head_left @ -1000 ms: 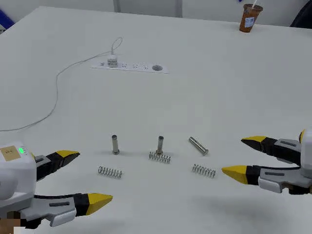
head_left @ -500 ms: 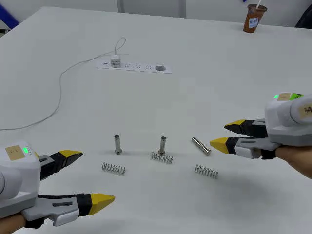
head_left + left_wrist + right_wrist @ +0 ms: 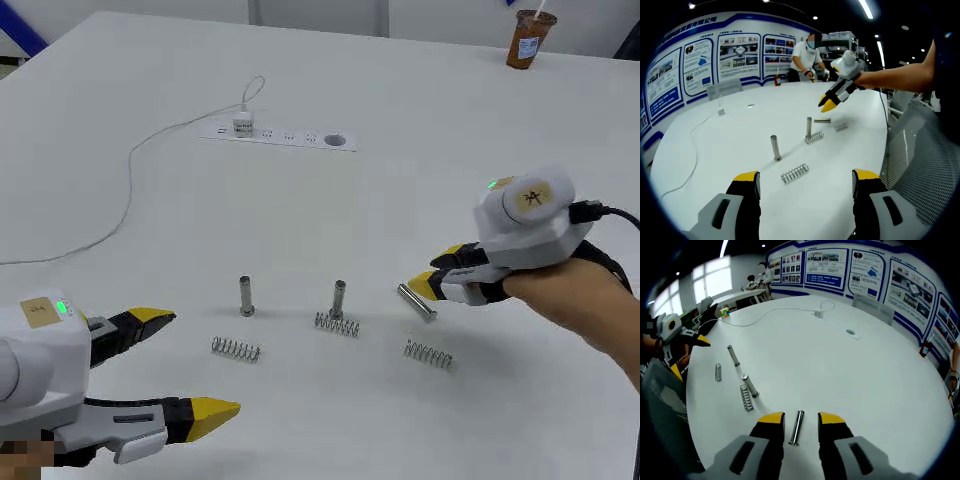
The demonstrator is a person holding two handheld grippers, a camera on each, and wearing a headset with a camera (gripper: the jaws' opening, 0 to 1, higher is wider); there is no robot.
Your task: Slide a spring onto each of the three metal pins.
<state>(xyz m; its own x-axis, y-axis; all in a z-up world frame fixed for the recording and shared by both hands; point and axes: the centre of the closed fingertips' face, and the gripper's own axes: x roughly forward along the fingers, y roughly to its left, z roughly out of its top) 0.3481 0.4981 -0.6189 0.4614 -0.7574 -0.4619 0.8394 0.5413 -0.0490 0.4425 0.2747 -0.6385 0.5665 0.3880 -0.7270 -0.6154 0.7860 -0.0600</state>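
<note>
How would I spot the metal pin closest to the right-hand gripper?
On the white table, nearer the person than the power strip, three metal pins sit in a row. It is the rightmost pin, at the right gripper's open yellow tips. The left pin and middle pin stand upright; this one lies on its side.

White-bodied left gripper [image 3: 198,362], green light [image 3: 62,307], tan label [image 3: 38,311]; right gripper [image 3: 434,270], black cable [image 3: 610,216]; yellow-tipped jaws
</note>
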